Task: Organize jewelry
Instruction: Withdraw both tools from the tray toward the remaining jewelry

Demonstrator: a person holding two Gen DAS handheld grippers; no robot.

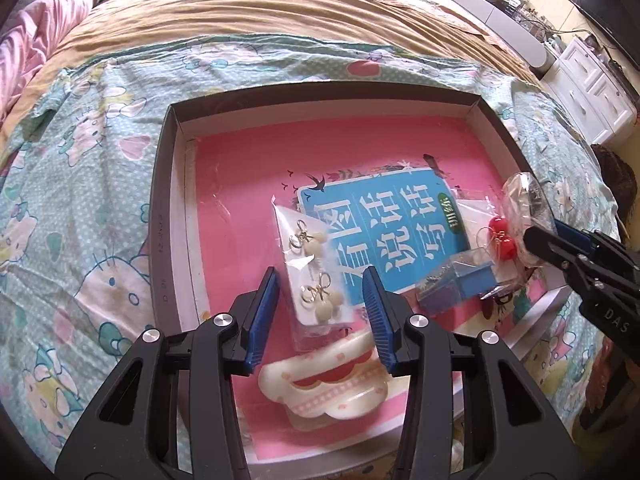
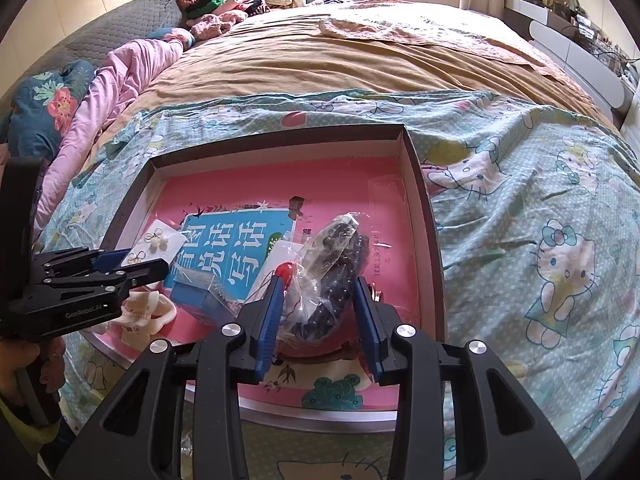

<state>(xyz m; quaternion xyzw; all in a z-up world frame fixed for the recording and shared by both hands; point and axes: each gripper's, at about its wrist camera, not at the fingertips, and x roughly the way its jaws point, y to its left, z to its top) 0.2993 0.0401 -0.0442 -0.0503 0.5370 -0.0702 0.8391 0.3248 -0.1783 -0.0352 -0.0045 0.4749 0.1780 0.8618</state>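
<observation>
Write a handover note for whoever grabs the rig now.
Left gripper: open, jaws either side of the white card of pearl bow earrings; not gripped.
Right gripper: open around the clear plastic bag of dark beads; not gripped.
Red ball earrings, small blue box and cream hair clip lie loose in the shallow dark-rimmed box.
Nothing visibly sorted; everything left.

blue box [image 2: 202, 300] partly hidden, contents unclear

This is a home bedroom. A wide bed [image 2: 360, 60] carries a tan cover, a cartoon-cat sheet [image 2: 540, 208] and a pink quilt [image 2: 120, 76]. Clothes [image 2: 232, 4] pile near the headboard; white drawers [image 1: 596, 92] and what seems a television [image 1: 608, 4] stand alongside.
</observation>
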